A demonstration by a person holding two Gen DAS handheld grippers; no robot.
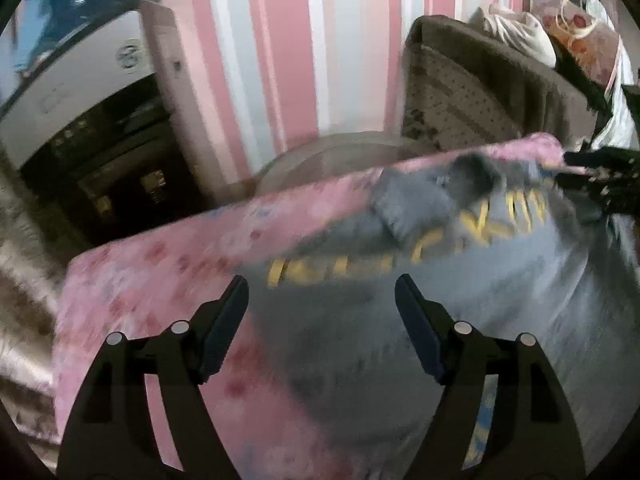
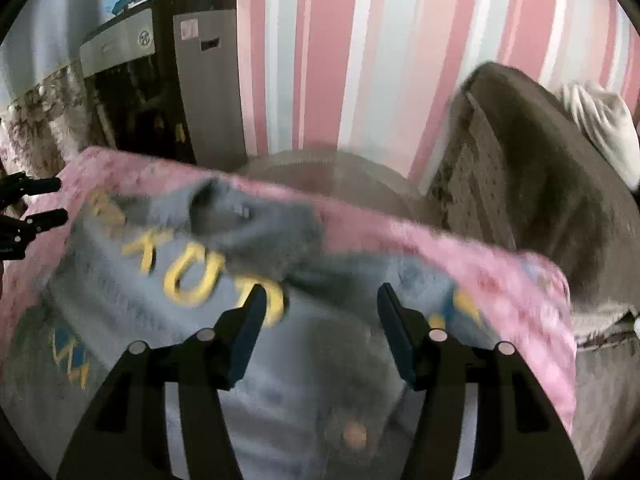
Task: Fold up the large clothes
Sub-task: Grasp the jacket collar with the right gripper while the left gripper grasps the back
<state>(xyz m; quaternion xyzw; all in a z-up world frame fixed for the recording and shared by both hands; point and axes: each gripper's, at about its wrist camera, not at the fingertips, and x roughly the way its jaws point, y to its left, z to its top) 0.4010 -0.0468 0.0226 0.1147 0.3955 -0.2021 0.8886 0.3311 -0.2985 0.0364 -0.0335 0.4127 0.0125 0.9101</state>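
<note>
A grey sweatshirt (image 1: 440, 280) with yellow letters lies spread on a pink floral bed cover (image 1: 160, 280). It also shows in the right wrist view (image 2: 160, 280), with its neck opening at the far edge. My left gripper (image 1: 322, 292) is open and empty, just above the sweatshirt's left part. My right gripper (image 2: 322, 300) is open and empty above the sweatshirt's middle. The right gripper shows at the right edge of the left wrist view (image 1: 600, 184), and the left gripper at the left edge of the right wrist view (image 2: 36, 204). Both views are blurred.
A striped pink and white wall (image 1: 280, 40) stands behind the bed. A dark cabinet (image 1: 100, 160) stands at the left. A brown blanket pile (image 1: 500, 80) with bags on it lies at the right. A grey round shape (image 2: 320, 176) sits behind the bed edge.
</note>
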